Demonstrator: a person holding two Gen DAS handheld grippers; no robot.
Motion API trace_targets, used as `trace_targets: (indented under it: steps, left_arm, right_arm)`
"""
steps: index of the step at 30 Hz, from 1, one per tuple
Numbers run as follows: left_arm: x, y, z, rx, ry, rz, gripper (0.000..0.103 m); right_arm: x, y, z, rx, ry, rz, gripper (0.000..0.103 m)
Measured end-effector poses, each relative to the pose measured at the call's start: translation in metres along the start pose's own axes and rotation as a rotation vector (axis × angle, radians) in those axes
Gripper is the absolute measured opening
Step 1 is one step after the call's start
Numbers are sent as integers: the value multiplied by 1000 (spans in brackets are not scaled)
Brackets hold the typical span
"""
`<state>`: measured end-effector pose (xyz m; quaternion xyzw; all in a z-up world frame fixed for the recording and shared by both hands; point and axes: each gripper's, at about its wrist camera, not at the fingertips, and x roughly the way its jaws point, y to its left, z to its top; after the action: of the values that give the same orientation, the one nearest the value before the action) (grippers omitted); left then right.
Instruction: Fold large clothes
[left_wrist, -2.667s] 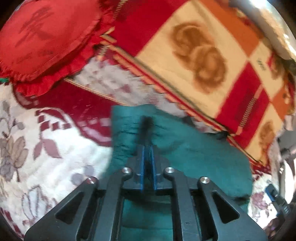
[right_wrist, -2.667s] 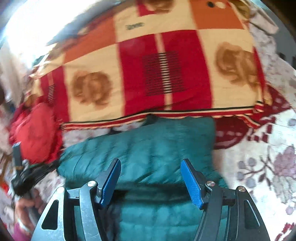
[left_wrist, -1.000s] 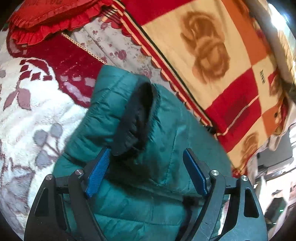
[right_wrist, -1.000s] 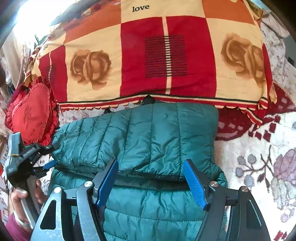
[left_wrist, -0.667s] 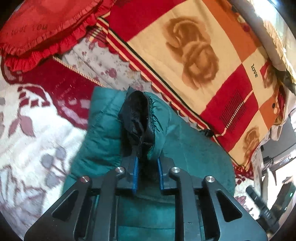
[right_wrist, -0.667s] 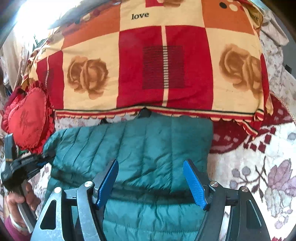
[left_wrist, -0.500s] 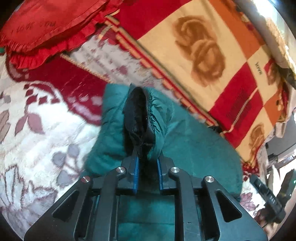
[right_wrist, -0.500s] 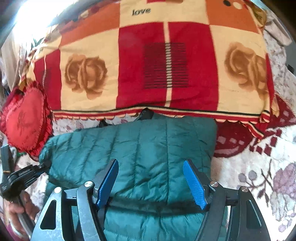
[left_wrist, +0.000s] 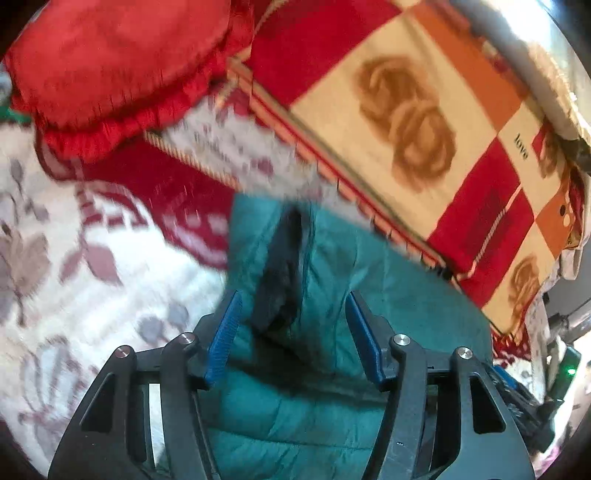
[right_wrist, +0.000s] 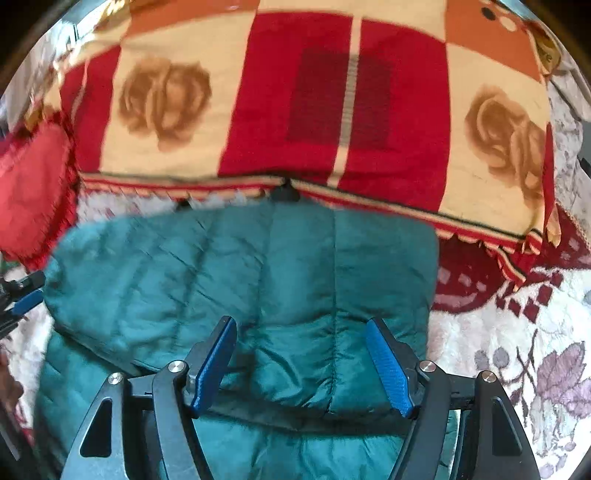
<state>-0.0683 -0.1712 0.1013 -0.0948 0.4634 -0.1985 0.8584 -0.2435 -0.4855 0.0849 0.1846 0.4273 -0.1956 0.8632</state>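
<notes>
Teal puffer jacket (right_wrist: 236, 266) lies on the floral white-and-maroon bedspread (right_wrist: 517, 332), upper part folded down over the lower part, fold edge running across just under my right claw.

Left to right in the right wrist view: red frilled cushion (right_wrist: 33, 192) at far left, touching the jacket's left corner area. My left gripper (right_wrist: 22, 291) shows at the left edge just beside the jacket's left end, blue pads visible. Jacket fills the centre. Behind it, red/cream/orange checked blanket (right_wrist: 332, 110) with rose prints; its striped hem sits right along the jacket's far edge. Bedspread open on the right.

My right gripper (right_wrist: 301, 360): jaws wide, nothing between the pads, hovering over the folded layer near the fold edge. Can't tell if the pads touch fabric.

Left wrist view, blurred: cushion (left_wrist: 118, 66) top left, bedspread (left_wrist: 74, 277) left, jacket (left_wrist: 332, 295) centre, blanket (left_wrist: 424, 129) top right. Left gripper (left_wrist: 291, 332) jaws wide, straddling a bunched end of the jacket where the black lining (left_wrist: 280, 266) stands up as a ridge between the fingers. Pads not closed on it; the ridge sits nearer the left pad. Right gripper (left_wrist: 517, 398) is partly visible at lower right.
</notes>
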Motion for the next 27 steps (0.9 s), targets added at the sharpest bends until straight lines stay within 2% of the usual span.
trace_targets:
  steps: [2, 5, 7, 9, 12, 13, 16, 19, 22, 25, 27]
  left_arm:
    - [-8, -9, 6, 14, -55, 1, 70]
    - [-3, -25, 12, 44, -82, 23, 71]
    - [16, -34, 15, 72, -49, 47, 71]
    - [38, -37, 16, 92, -15, 104, 71]
    - [73, -30, 13, 102, 68, 184, 71]
    - [83, -25, 11, 89, 91, 186, 71]
    - [91, -18, 4, 93, 82, 184, 74]
    - [96, -27, -3, 183, 73, 217, 80]
    - [97, -27, -7, 203, 63, 224, 80]
    - [96, -25, -8, 183, 66, 202, 80]
    - [96, -23, -8, 172, 64, 188, 80]
  right_arm:
    - [-5, -1, 8, 9, -28, -13, 70]
    - [0, -7, 22, 48, -34, -19, 70]
    - [9, -9, 29, 61, -36, -25, 70]
    - [22, -9, 34, 56, -28, -38, 70]
    - [42, -14, 38, 73, -18, -66, 70]
    - [49, -17, 39, 82, -16, -78, 70]
    - [72, -25, 35, 101, 25, -87, 70]
    - [87, -27, 26, 94, 45, -90, 70]
    - [85, -24, 25, 78, 45, -112, 70]
    - [62, -19, 25, 68, 32, -121, 70]
    - [37, -13, 23, 62, -11, -81, 70]
